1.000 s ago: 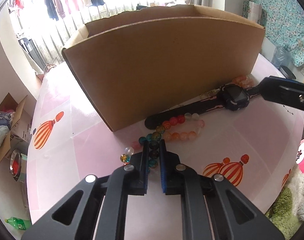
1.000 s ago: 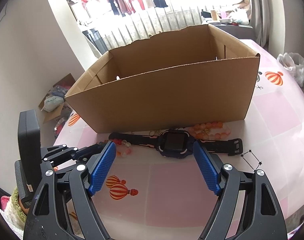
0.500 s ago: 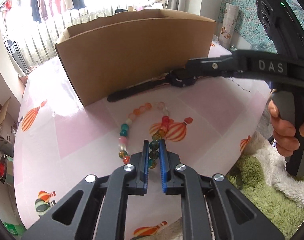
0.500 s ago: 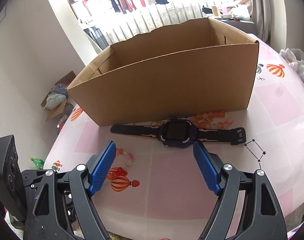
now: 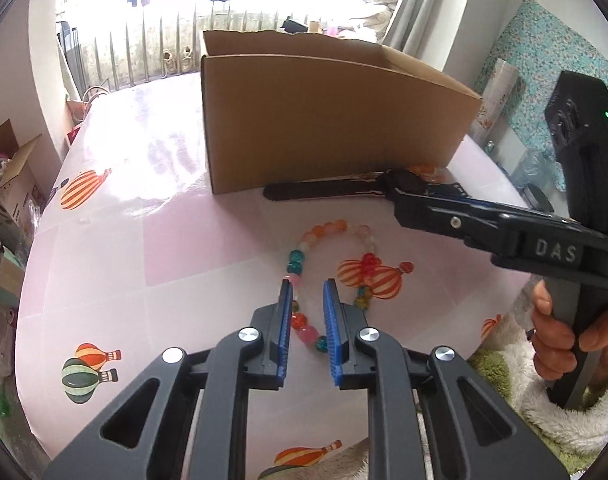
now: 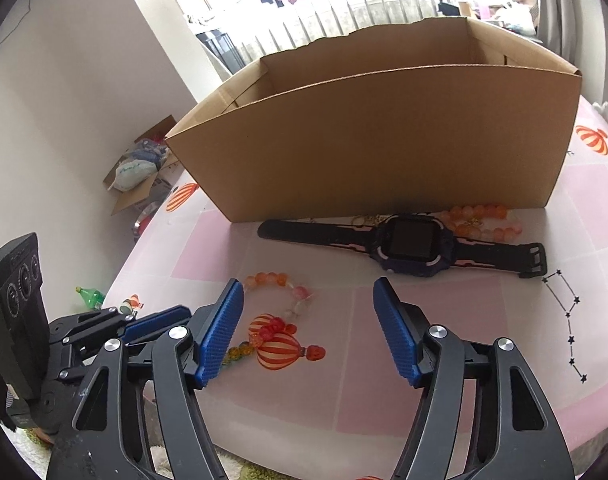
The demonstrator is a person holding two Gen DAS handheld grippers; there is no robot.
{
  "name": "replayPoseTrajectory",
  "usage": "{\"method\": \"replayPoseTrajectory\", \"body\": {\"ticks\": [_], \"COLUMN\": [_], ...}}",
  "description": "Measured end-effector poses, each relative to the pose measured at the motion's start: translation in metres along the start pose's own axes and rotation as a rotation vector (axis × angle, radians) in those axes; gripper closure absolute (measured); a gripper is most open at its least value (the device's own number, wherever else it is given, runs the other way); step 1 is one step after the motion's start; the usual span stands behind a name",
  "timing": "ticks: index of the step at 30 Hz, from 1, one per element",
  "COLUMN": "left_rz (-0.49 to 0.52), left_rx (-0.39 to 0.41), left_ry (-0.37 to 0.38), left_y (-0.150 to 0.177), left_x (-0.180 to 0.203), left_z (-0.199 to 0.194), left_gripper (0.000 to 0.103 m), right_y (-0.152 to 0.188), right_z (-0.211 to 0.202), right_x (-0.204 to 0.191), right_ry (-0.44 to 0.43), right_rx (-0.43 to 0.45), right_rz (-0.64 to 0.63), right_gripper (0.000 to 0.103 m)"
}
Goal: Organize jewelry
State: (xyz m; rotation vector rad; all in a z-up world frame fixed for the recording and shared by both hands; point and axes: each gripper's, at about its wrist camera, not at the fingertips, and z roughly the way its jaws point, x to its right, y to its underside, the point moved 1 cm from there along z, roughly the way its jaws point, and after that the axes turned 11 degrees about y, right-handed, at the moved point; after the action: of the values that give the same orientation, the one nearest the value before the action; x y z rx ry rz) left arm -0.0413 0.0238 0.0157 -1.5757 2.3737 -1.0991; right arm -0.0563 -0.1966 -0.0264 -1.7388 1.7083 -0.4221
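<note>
A multicoloured bead bracelet (image 5: 324, 232) lies flat on the pink tablecloth; it also shows in the right wrist view (image 6: 272, 280). My left gripper (image 5: 308, 286) is open just above its near end, with beads lying between the jaws. A dark smartwatch (image 6: 412, 244) lies in front of the open cardboard box (image 6: 384, 136), with an orange bead bracelet (image 6: 484, 220) behind it. My right gripper (image 6: 308, 292) is open wide and empty, just short of the watch. In the left wrist view the right gripper (image 5: 400, 192) hides the watch's face.
The table's front edge (image 6: 344, 452) is close below both grippers, with a green rug (image 5: 500, 364) beyond it. A carton of clutter (image 6: 144, 172) sits on the floor at the left. The cardboard box (image 5: 324, 120) fills the table's far side.
My left gripper dragged the multicoloured bracelet away from the box toward the front edge, then opened and let it go. My right gripper stayed open and moved a little nearer the watch.
</note>
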Motion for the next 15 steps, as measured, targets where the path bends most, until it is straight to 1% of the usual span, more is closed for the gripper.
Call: {"method": "replayPoseTrajectory", "body": {"ticks": [3, 5, 7, 11, 13, 15], "left_rz": [0.009, 0.022, 0.05, 0.103, 0.127, 0.144], "left_rx": [-0.027, -0.048, -0.049, -0.056, -0.056, -0.055], "left_ry": [-0.035, -0.052, -0.068, -0.094, -0.102, -0.105], "left_y": [0.0, -0.002, 0.005, 0.003, 0.002, 0.001], "left_x": [-0.004, -0.004, -0.005, -0.004, -0.003, -0.003], "left_z": [0.01, 0.018, 0.022, 0.032, 0.035, 0.039], "left_gripper": [0.087, 0.084, 0.083, 0.079, 0.078, 0.078], "right_y": [0.0, 0.001, 0.001, 0.0, 0.001, 0.001], "right_z": [0.007, 0.012, 0.016, 0.025, 0.03, 0.034], "right_x": [-0.007, -0.011, -0.013, -0.018, -0.022, -0.025], "right_ry": [-0.004, -0.003, 0.0, 0.013, 0.025, 0.034], "right_rx": [-0.022, -0.039, -0.05, -0.075, -0.088, -0.094], "right_rz": [-0.026, -0.043, -0.053, -0.078, -0.099, -0.117], "right_gripper": [0.051, 0.054, 0.059, 0.069, 0.08, 0.084]}}
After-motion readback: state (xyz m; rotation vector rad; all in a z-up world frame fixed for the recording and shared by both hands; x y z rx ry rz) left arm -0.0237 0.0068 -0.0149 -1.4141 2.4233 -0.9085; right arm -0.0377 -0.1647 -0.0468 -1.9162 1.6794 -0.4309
